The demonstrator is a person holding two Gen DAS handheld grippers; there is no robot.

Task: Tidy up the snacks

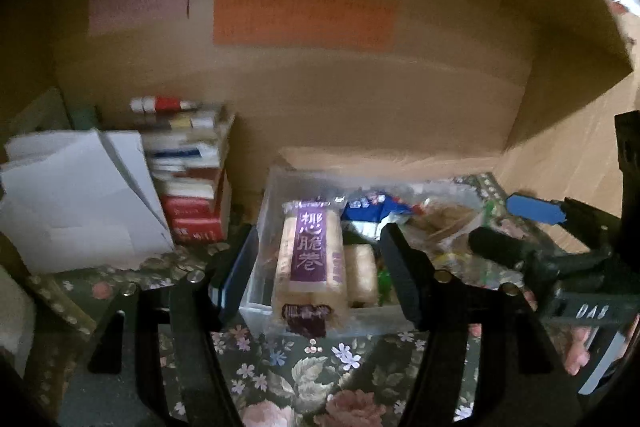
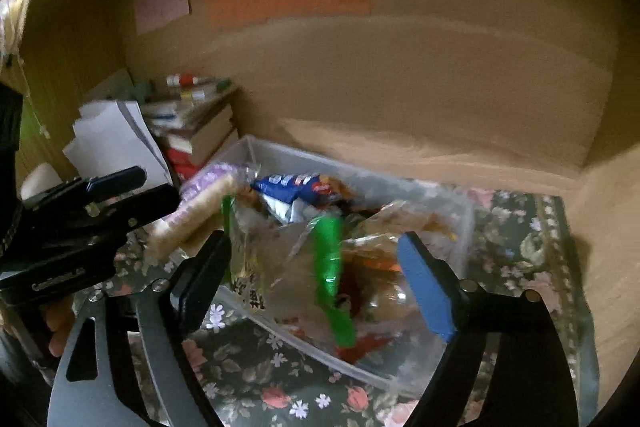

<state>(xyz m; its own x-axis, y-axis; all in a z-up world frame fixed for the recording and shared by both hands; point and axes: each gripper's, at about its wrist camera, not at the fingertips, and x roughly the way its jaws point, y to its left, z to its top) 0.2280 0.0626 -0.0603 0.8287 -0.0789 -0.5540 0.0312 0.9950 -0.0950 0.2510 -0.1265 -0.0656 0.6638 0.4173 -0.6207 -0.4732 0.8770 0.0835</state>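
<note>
Over on the far left of the counter (image 1: 280, 367), which has a dark floral cloth on it, some white paper sheets (image 1: 80, 203) lean against a stack of books (image 1: 192, 179), with a couple of small bottles lying on top.

Moving right you hit the clear plastic bin (image 1: 260, 227) where the snacks live. The left claw (image 1: 308, 267) is wide open and hanging just in front of the bin, its fingers on either side of a long pack of crispy rolls (image 1: 310, 259) with a purple label. That pack sits at the bin's left end, tilted up so its lower end pokes over the front wall. Nothing's pinched, there's clear space on both sides of it. Right next to it is a second plain roll pack (image 1: 362, 275), then a blue packet (image 1: 372, 213) further back in the bin.

From the right wrist camera, the right claw (image 2: 320, 279) is also spread wide, hovering over the bin's right half. Between its fingers is a clear bag with a green strip (image 2: 332, 279) standing up out of the pile, but neither finger touches it as far as I can tell. It's pretty blurry. More crinkly clear and orange wrappers (image 2: 384, 251) fill the rest of the bin.

Behind everything is a cardboard wall (image 1: 360, 87) with pink, green and orange sticky notes (image 1: 300, 17).
</note>
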